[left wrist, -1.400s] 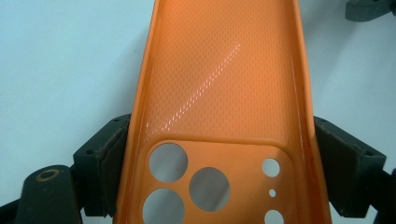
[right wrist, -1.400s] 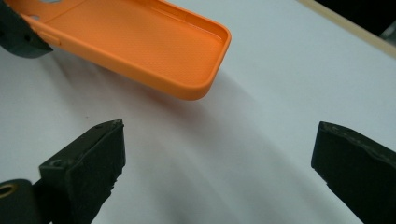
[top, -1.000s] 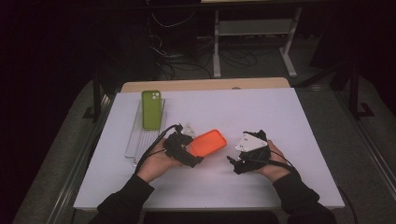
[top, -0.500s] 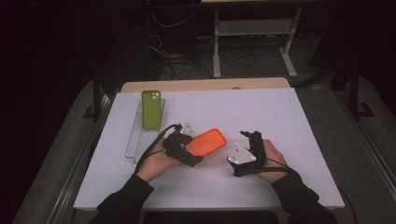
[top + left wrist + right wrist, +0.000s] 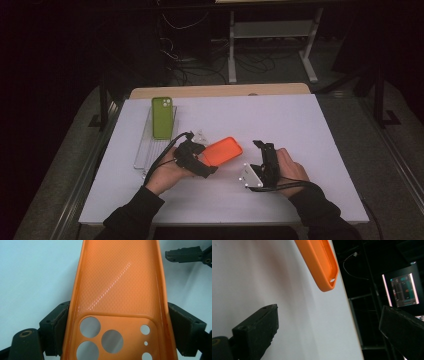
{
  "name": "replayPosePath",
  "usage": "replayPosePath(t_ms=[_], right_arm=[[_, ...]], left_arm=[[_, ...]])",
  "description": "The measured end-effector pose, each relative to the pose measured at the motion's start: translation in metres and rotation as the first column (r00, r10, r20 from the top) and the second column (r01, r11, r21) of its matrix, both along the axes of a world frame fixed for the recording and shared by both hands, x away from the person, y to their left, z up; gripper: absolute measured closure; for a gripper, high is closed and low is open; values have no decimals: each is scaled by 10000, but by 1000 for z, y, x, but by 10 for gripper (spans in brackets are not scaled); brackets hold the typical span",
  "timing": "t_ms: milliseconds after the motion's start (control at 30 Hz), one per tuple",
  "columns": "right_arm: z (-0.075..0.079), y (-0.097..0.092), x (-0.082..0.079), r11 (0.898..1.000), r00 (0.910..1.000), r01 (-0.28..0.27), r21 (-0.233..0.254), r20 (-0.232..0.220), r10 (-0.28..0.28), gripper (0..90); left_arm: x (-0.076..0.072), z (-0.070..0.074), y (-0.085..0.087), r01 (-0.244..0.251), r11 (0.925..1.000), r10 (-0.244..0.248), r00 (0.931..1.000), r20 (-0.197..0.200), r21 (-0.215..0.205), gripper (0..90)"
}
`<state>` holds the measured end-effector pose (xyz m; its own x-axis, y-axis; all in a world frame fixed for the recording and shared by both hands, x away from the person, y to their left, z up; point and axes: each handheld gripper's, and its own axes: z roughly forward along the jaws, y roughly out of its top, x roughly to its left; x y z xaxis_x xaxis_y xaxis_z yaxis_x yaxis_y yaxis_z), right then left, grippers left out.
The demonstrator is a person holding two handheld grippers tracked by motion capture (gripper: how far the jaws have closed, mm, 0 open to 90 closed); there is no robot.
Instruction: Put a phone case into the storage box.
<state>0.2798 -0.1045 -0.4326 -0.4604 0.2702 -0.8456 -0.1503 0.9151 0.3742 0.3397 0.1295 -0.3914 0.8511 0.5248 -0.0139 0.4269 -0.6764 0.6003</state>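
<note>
1. Left gripper (image 5: 206, 169) clamps the orange phone case (image 5: 223, 151) across its camera-hole end, pads (image 5: 58, 325) pressing both long edges; the case sticks out over the white table (image 5: 300, 125), inside face up.
2. Right gripper (image 5: 259, 146), jaws spread and empty, sits just right of the case.
3. Risk, I'd say: soft silicone bows under the squeeze and could pop free.
4. The green phone (image 5: 162, 117) waits on the clear tray (image 5: 142, 155); a clumsy swing might knock it.

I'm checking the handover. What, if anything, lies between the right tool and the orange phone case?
Nothing visible: only bare white table separates the open right tool from the orange phone case, which the left tool grips at its camera end.
</note>
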Motion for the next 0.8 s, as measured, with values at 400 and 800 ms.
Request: replayPosePath(t_ms=[400,800], right_arm=[[-5,16,-7,9896,9855,-488,-1356,1546,698,78],[-16,39,-16,9667,9487,-1030,-2342,2688,1662,413]], left_arm=[[0,4,0,95,9999,-94,9999,114,-98,154],[-4,4,-5,379,9992,-377,9992,163,-152,154]])
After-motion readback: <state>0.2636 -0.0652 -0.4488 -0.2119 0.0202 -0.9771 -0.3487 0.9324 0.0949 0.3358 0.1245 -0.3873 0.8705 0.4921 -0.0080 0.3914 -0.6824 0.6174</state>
